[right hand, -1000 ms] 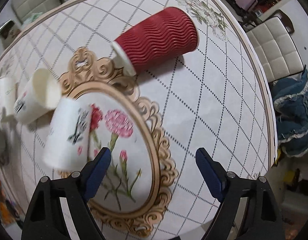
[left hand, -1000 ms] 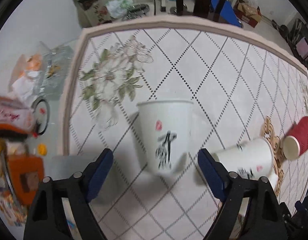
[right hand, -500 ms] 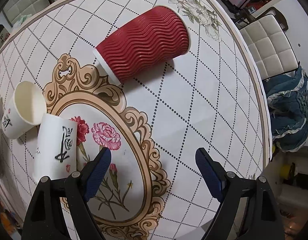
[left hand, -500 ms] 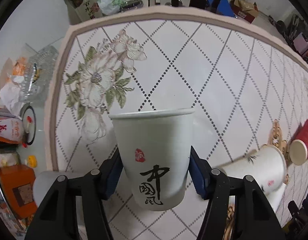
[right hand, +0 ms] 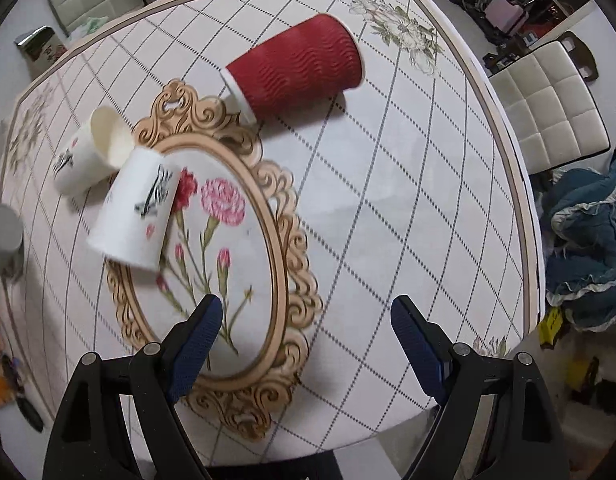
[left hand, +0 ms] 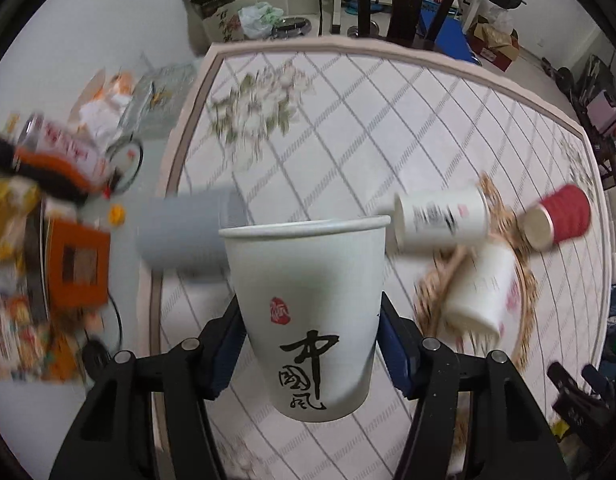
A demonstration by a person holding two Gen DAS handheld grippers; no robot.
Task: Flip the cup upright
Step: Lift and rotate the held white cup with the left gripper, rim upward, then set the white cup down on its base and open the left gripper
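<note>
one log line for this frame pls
left claw: shut on white cup, rim up | right claw: open, empty | red cup: on its side

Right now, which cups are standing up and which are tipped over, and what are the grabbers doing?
Held white cup: upright, gripped.
Left gripper: jaws closed on it.
Right gripper: jaws open, empty.
Red cup: on its side.
Two white cups: on their sides.
</note>
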